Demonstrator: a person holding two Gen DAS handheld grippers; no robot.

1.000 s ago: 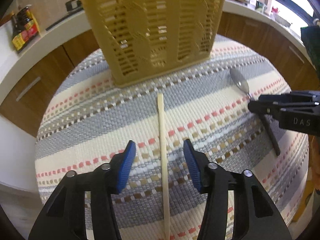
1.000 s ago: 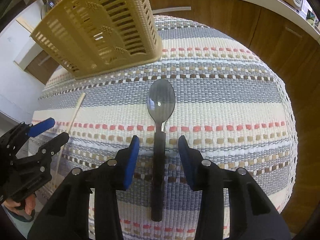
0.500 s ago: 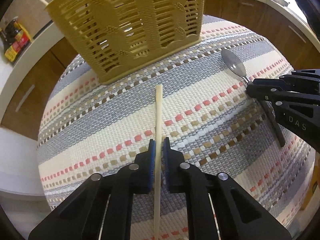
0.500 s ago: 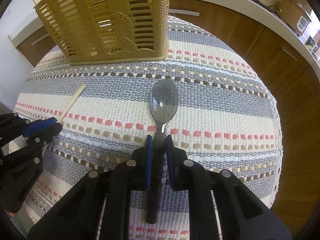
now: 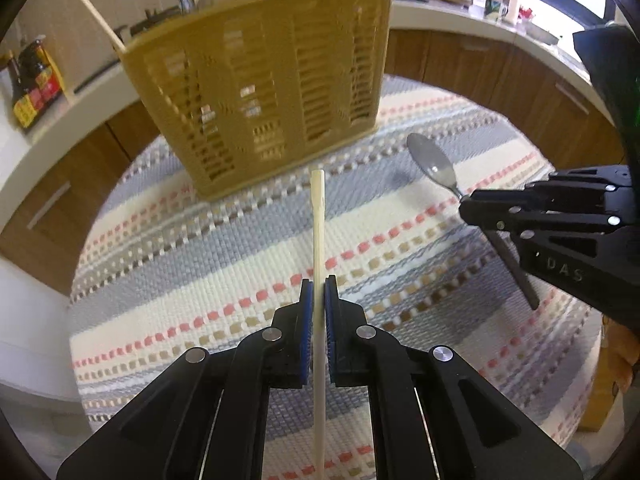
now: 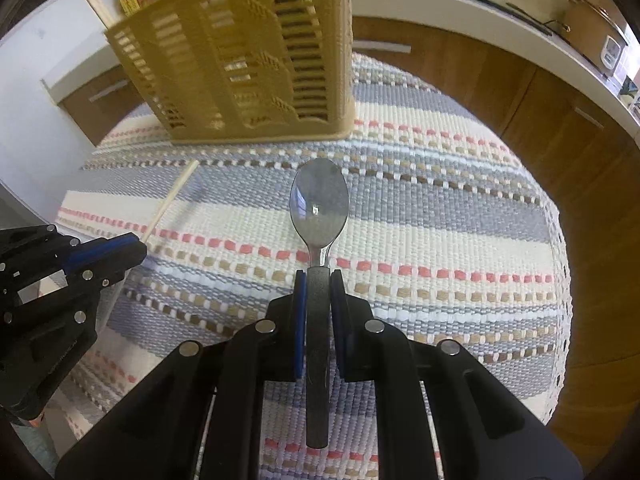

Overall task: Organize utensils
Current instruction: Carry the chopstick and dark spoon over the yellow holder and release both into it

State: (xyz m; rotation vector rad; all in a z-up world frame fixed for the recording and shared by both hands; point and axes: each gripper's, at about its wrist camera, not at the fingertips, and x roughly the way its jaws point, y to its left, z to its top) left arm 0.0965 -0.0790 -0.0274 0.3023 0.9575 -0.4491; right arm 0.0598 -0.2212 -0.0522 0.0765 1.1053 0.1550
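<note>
My left gripper [image 5: 319, 286] is shut on a pale chopstick [image 5: 318, 232], which sticks out ahead of the blue pads, lifted off the striped cloth [image 5: 200, 264]. My right gripper [image 6: 319, 280] is shut on the dark handle of a metal spoon [image 6: 319, 204], bowl forward, also raised. The tan slotted utensil basket [image 5: 260, 92] stands on the far side of the table with chopsticks and other utensils poking from its top. In the left wrist view, the right gripper [image 5: 466, 202] holds the spoon [image 5: 434, 162] at the right. The right wrist view has the left gripper [image 6: 138, 246] with the chopstick [image 6: 170, 200] at left.
A white counter over wooden cabinets [image 6: 500, 76] curves behind the table. Sauce bottles [image 5: 34, 84] stand on the counter at left, mugs and an appliance [image 5: 496, 6] at far right. The cloth-covered table drops away on the right edge [image 6: 560, 280].
Both grippers went from open around their utensils to shut on them. Since then both have risen with the chopstick and the spoon, and the basket top has come into view.
</note>
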